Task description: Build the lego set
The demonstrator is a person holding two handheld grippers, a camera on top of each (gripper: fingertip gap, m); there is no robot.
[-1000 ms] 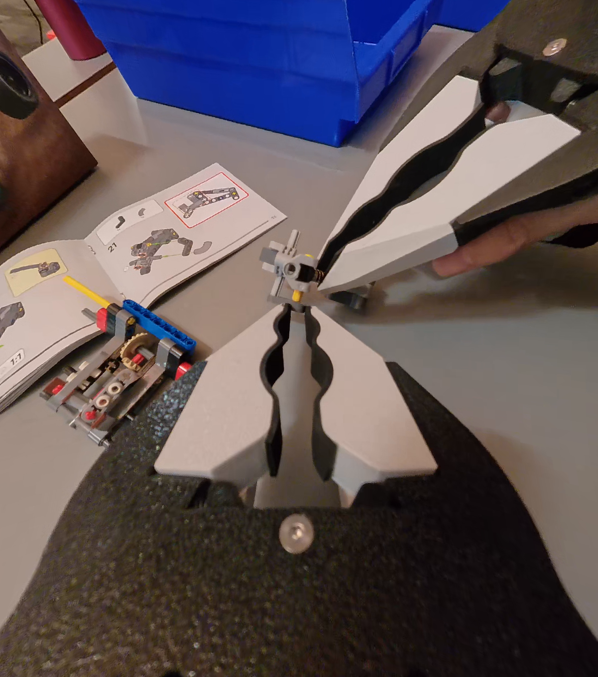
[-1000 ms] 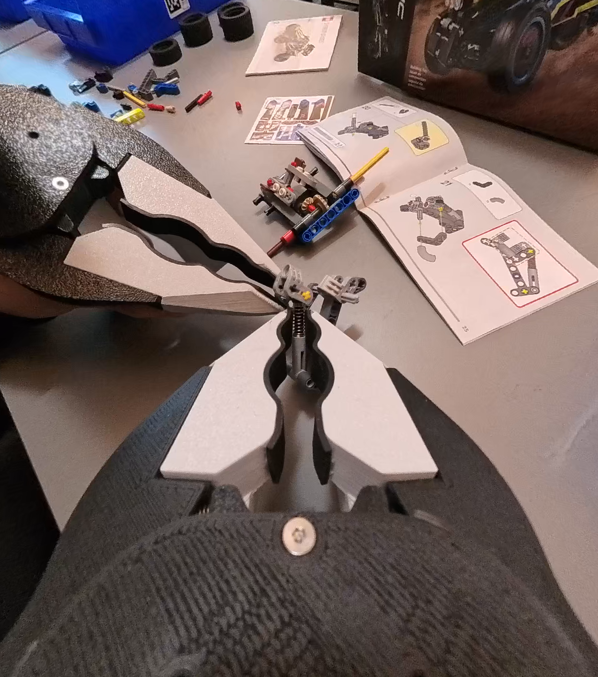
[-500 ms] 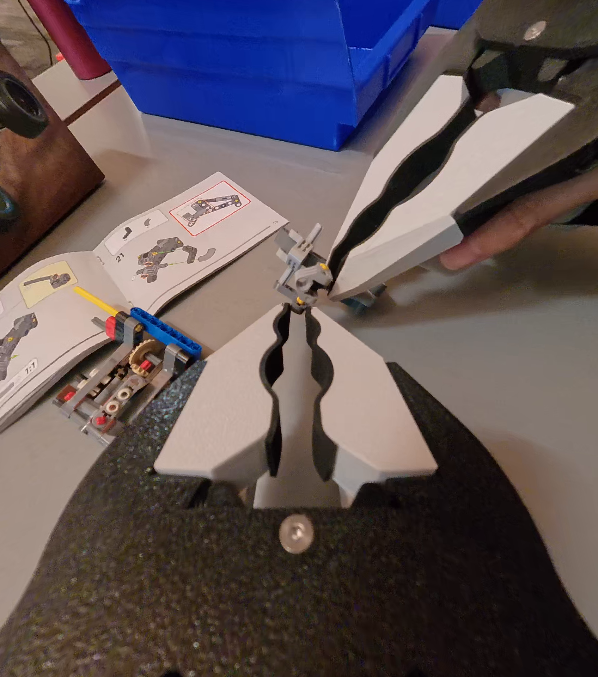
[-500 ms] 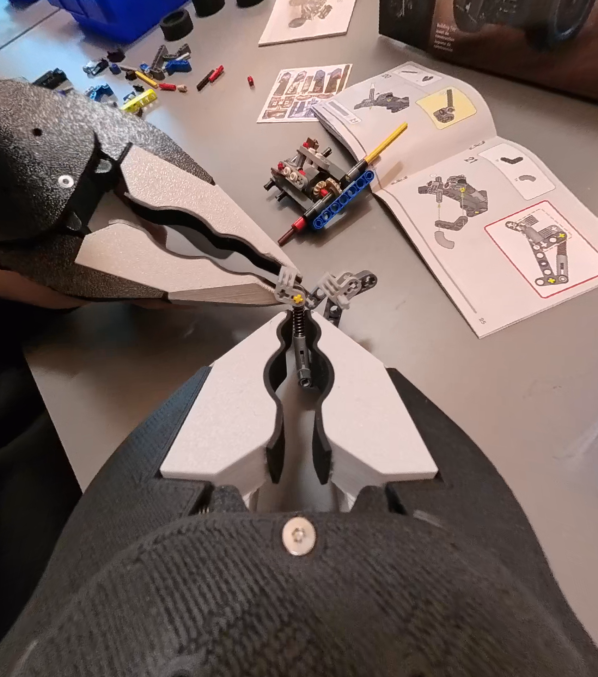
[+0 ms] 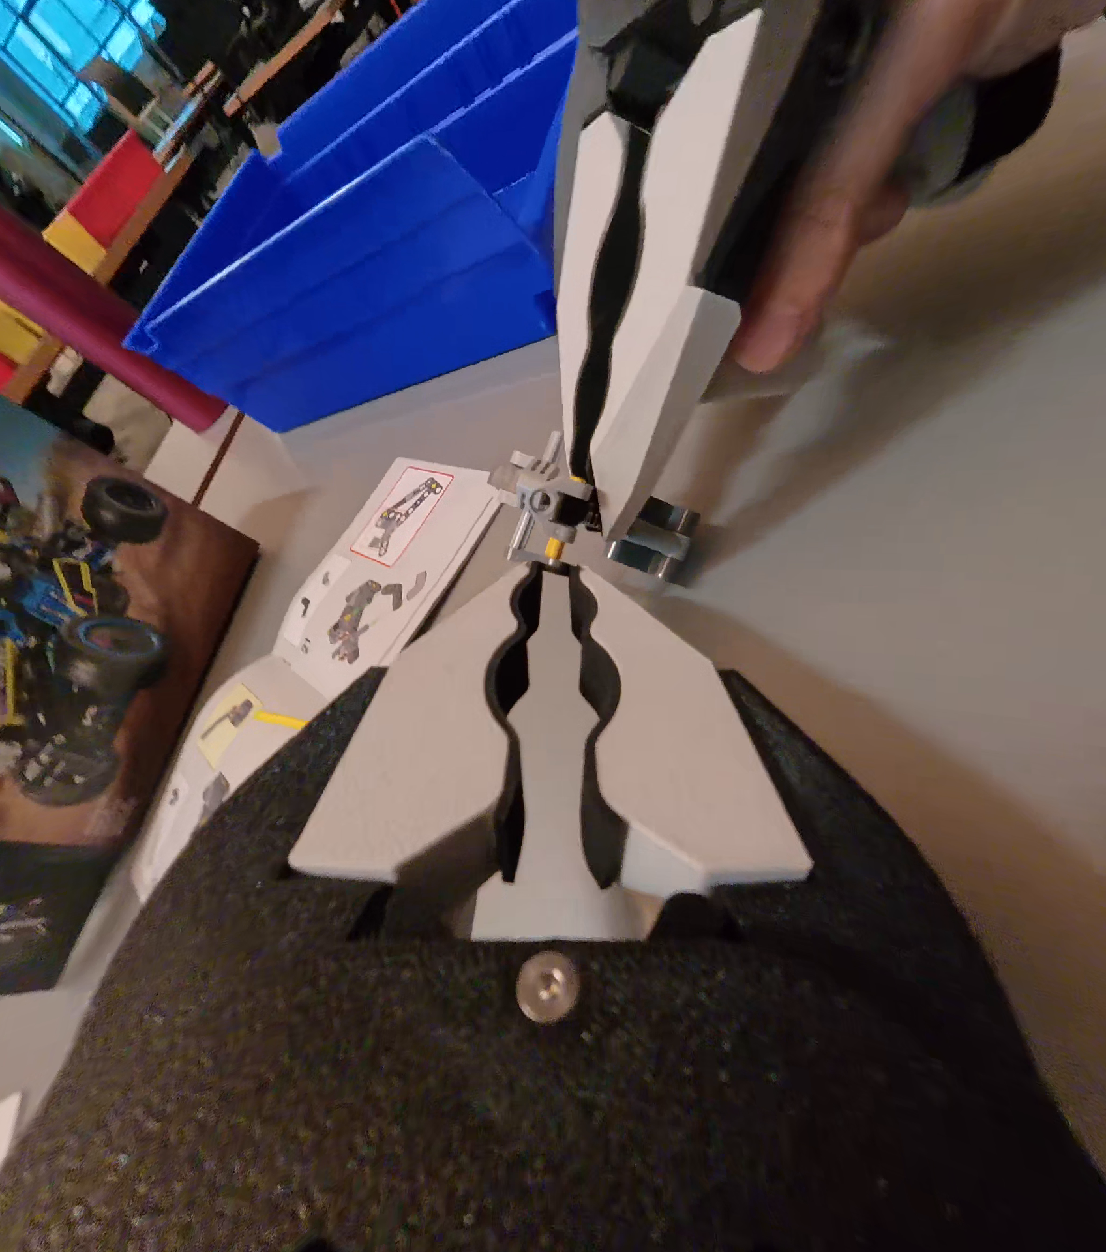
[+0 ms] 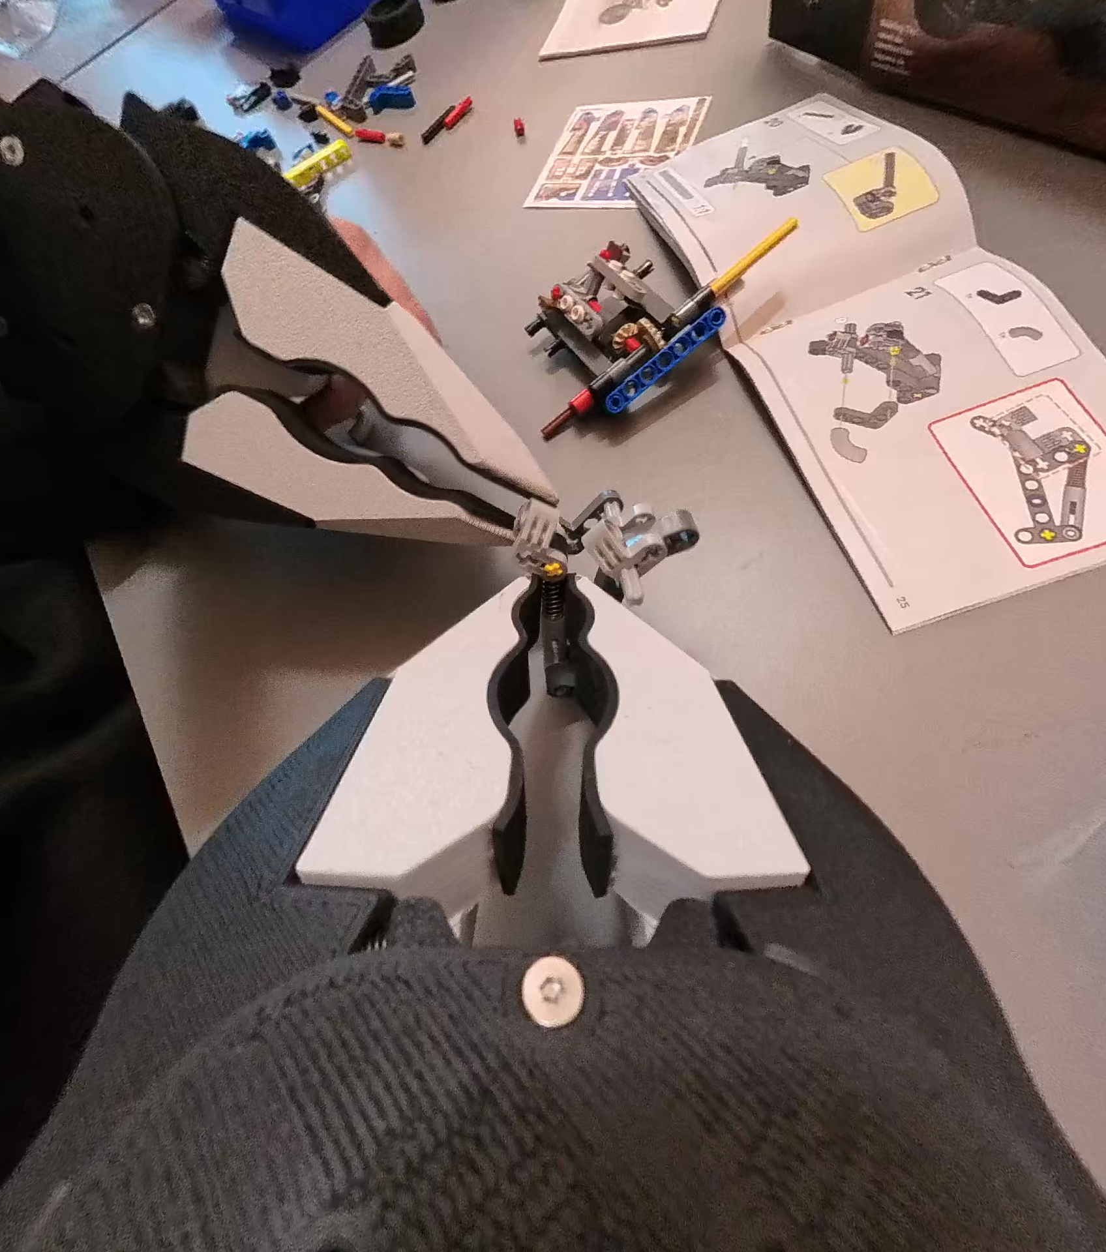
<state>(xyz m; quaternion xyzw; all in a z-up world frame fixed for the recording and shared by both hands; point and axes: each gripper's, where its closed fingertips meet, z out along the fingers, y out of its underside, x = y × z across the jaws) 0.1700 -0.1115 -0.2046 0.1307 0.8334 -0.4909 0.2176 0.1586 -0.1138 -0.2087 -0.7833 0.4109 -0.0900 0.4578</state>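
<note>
While both grippers meet above the grey tabletop (image 6: 875, 779), the larger items lie behind: a brown and black printed set box (image 5: 49, 677), stacked blue plastic bins (image 5: 360, 223) and an open white instruction booklet (image 6: 909, 379). Left of the booklet, touching its page edge, rests a partly built chassis of grey and black parts with a blue holed beam and a yellow axle (image 6: 631, 332). The right gripper (image 6: 554, 588) is clenched on a small dark shock absorber with a coiled spring (image 6: 554, 637), held off the table. The left gripper (image 6: 540, 518) pinches a light grey connector piece (image 6: 533, 535) at the spring's top (contact appears direct). Loose small coloured pieces (image 6: 347, 115) lie scattered farther back.
</note>
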